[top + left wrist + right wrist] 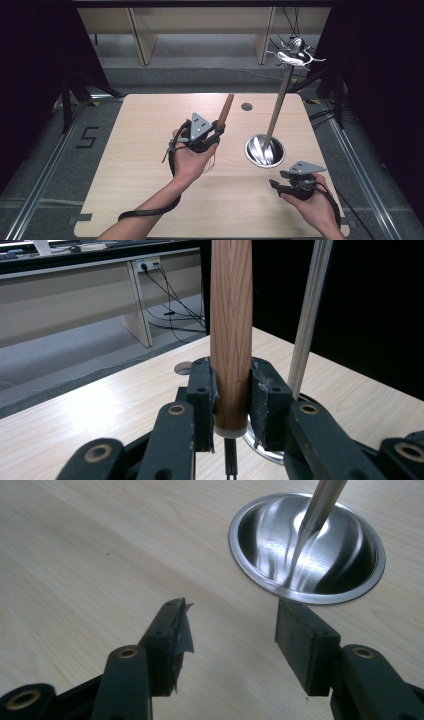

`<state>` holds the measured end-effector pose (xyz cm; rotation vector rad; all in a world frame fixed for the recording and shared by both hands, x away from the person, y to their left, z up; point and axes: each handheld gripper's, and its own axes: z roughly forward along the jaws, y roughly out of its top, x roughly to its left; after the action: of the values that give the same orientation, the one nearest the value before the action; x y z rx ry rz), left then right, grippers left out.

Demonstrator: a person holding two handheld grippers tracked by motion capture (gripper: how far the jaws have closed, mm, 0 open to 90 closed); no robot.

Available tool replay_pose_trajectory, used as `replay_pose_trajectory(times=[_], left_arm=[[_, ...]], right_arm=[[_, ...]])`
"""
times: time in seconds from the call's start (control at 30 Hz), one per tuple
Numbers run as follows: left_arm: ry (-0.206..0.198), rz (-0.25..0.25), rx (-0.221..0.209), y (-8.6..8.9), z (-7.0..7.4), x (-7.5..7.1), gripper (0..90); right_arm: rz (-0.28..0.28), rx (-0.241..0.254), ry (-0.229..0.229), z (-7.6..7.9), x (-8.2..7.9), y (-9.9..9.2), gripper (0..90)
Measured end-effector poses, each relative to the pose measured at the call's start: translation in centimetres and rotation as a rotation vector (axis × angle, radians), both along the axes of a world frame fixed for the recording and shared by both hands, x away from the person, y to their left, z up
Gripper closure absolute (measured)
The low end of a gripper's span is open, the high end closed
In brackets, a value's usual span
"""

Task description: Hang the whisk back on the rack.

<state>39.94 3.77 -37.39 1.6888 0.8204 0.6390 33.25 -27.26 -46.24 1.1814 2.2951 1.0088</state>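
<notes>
Table: light wood-grain top [125, 165], seen from above; a small dark round grommet [246, 106] is set near its far edge
Left gripper: [212, 134] held in the left hand [187, 160] over the middle of the table, grey three-cornered plate on top; a strap trails from it along the forearm
Left gripper state: jaws closed on a wooden handle [230, 330]; in the left gripper view the grained handle is pinched between both black pads [202, 390], with a pale collar at its lower end and thin dark wires leaving below it
Held tool: the handle [225, 111] is seen tilted up and away from the hand in the high view; thin wire loops [210, 162] are visible under the hand, consistent with a whisk; the head is mostly hidden
Bowl: round steel bowl [251, 142] placed right of centre on the table, between the two grippers
Bowl contents: a long metal rod [278, 100] stands in the bowl, leaning away toward the far right; its upper end carries shiny curled metal pieces [294, 54]; the exact kind of object cannot be told
Right gripper: [282, 181] held in the right hand [312, 205] near the front right of the table, just in front of the bowl
Right gripper state: jaws spread wide with nothing between them; in the right gripper view the bare table is seen through the gap, and torn padding hangs from one pad [177, 630]
Right gripper view: bowl rim [260, 582] lies just beyond the jaw tips, the rod tip [307, 527] resting inside the bowl
</notes>
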Motion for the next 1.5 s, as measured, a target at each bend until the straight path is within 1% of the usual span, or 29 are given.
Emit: replay_pose_trajectory(times=[0.07,0.1,0.17,0.2,0.23,0.33,0.37,0.4,0.5,0.53,0.57,0.63,0.77,0.83,0.93,0.97,1.0,1.03,1.07,1.2,1.27,1.3,1.43,1.47,1.5], left_arm=[[-0.004,-0.002,-0.001,-0.1,0.1,0.0,72.6],[-0.008,-0.006,-0.011,-0.3,0.3,0.0,72.6],[-0.015,-0.004,-0.017,-0.3,0.3,-0.1,72.6],[-0.021,0.000,-0.022,-0.4,0.4,-0.1,72.6],[-0.030,0.012,-0.032,-0.4,0.6,-0.1,72.6],[-0.034,0.017,-0.045,-0.6,0.9,0.0,72.6],[-0.037,0.011,-0.048,-0.7,1.0,0.0,72.6],[-0.037,0.011,-0.048,-0.7,1.0,0.0,72.6],[-0.044,-0.023,-0.063,-0.9,1.3,0.0,72.6],[-0.044,-0.023,-0.063,-0.9,1.3,0.0,72.5],[-0.042,-0.038,-0.075,-1.0,1.3,0.1,72.5],[-0.041,-0.038,-0.082,-0.9,1.5,0.2,72.5],[-0.056,-0.032,-0.081,-0.8,1.8,0.3,72.6],[-0.066,-0.016,-0.085,-0.7,2.1,0.3,72.6],[-0.071,-0.005,-0.084,-0.8,2.3,0.3,72.5],[-0.106,0.000,-0.064,-0.8,2.5,0.5,72.5],[-0.106,0.000,-0.064,-0.8,2.5,0.5,72.6],[-0.107,0.013,-0.065,-0.9,2.6,0.5,72.6],[-0.113,0.023,-0.063,-1.0,2.8,0.5,72.5],[-0.120,0.034,-0.060,-1.4,3.0,0.4,72.5],[-0.131,0.041,-0.055,-1.7,3.2,0.3,72.5],[-0.114,0.051,-0.066,-1.9,3.2,0.1,72.5],[-0.117,0.054,-0.059,-2.2,3.3,0.2,72.5],[-0.118,0.056,-0.058,-2.3,3.3,0.2,72.5],[-0.123,0.058,-0.060,-2.4,3.4,0.3,72.5]], right_arm=[[0.005,-0.003,-0.004,0.0,0.0,0.0,47.1],[0.001,0.000,0.000,0.0,0.0,0.0,47.1],[-0.001,0.002,0.000,0.0,0.0,0.0,47.1],[0.011,-0.015,-0.013,0.0,0.1,-0.1,47.1],[0.011,-0.015,-0.014,0.0,0.1,-0.1,47.1],[0.016,-0.008,-0.007,0.0,0.1,-0.1,47.1],[0.013,-0.017,-0.004,0.1,0.0,-0.1,47.1],[0.016,-0.006,-0.009,0.0,0.1,0.0,47.1],[0.012,-0.011,-0.013,0.0,0.0,-0.1,47.1],[0.012,-0.011,-0.013,0.0,0.0,-0.1,47.1],[0.000,0.004,-0.002,-0.1,-0.1,0.0,47.1],[0.004,-0.001,-0.006,0.0,0.0,0.0,47.1],[0.003,-0.001,-0.004,0.0,0.0,0.0,47.1],[0.004,0.001,-0.002,0.0,0.0,0.0,47.1],[0.003,0.002,0.002,0.0,0.0,0.0,47.0],[0.005,-0.001,-0.001,0.0,0.0,0.0,47.0],[0.005,-0.001,-0.001,0.0,0.0,0.0,47.0],[0.017,-0.007,-0.005,0.0,0.1,0.0,47.1],[0.013,-0.017,-0.002,0.1,0.0,-0.1,47.0],[0.012,-0.015,-0.005,0.1,0.0,-0.1,47.0],[0.014,-0.016,-0.006,0.1,0.0,-0.1,47.1],[0.015,-0.017,-0.003,0.1,0.0,-0.1,47.1],[0.014,-0.020,-0.009,0.0,0.1,-0.1,47.1],[0.004,-0.002,0.004,0.0,0.0,0.0,47.0],[0.004,0.000,0.010,0.0,-0.1,0.0,47.0]])
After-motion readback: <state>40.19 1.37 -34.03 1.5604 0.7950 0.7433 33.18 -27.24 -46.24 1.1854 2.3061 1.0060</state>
